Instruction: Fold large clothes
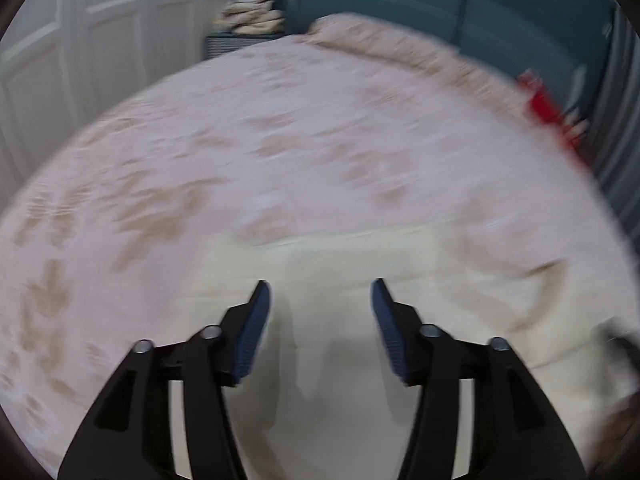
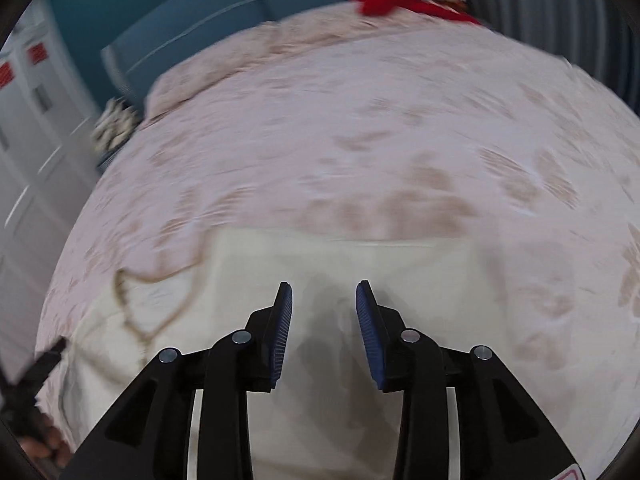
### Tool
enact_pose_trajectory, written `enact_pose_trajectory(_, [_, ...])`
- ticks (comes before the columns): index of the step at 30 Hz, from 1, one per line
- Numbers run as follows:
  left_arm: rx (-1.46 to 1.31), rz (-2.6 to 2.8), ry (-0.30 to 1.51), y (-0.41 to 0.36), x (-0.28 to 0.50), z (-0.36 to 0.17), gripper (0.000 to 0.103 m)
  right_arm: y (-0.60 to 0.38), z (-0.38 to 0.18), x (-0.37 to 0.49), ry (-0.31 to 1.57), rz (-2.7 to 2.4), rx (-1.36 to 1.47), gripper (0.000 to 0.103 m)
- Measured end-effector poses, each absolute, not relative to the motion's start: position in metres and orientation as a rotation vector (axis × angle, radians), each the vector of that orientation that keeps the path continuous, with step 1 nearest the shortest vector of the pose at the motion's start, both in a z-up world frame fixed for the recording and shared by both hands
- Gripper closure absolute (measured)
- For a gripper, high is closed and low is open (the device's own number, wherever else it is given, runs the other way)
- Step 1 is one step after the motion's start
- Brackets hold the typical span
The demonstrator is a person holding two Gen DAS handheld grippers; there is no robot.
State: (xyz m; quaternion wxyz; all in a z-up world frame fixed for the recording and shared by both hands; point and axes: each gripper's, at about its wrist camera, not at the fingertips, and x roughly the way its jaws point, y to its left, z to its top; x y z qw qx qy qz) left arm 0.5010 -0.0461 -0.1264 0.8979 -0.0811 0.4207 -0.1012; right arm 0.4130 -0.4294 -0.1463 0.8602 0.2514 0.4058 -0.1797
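A cream garment point(image 1: 360, 264) lies flat on a pink patterned bedspread point(image 1: 280, 140). It has a straight far edge and a brown curved line near its right side. My left gripper point(image 1: 320, 292) is open and empty, just above the garment's near part. In the right wrist view the same cream garment point(image 2: 340, 260) lies under my right gripper point(image 2: 324, 294), which is open and empty. The brown curved line point(image 2: 140, 312) lies to its left. Both views are blurred by motion.
A teal headboard point(image 1: 440, 12) stands behind the bed. A red item point(image 2: 392, 0) lies at the bed's far corner. White closet doors point(image 1: 100, 40) stand at the left, with folded cloth point(image 1: 252, 12) on a stand beside the bed. The left gripper's edge point(image 2: 32, 380) shows at bottom left.
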Motion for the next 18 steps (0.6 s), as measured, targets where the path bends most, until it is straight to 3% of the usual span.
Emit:
enact_pose_trajectory(1, [-0.200,-0.283,0.890,-0.068,0.502,-0.116,0.040,-0.441,-0.149,0.415,0.852,-0.374,0.562,0.068])
enact_pose_trajectory(4, [-0.196,-0.482,0.977,-0.148,0.508,-0.107,0.041,-0.448,-0.153,0.425,0.864,-0.340,0.572,0.070])
enact_pose_trajectory(9, [0.044,-0.544,1.078,-0.254,0.506,-0.146,0.060,-0.442,-0.178,0.430,0.918,-0.313,0.518,0.081])
enact_pose_trajectory(15, [0.080,-0.480,1.081,-0.265,0.510,-0.189,0.063,-0.456,-0.195,0.408,0.847,-0.318,0.589,0.103])
enact_pose_trajectory(18, [0.091,-0.467,1.038,-0.266,0.507,-0.193,0.063,-0.460,-0.197,0.405,0.825,-0.324,0.619,0.103])
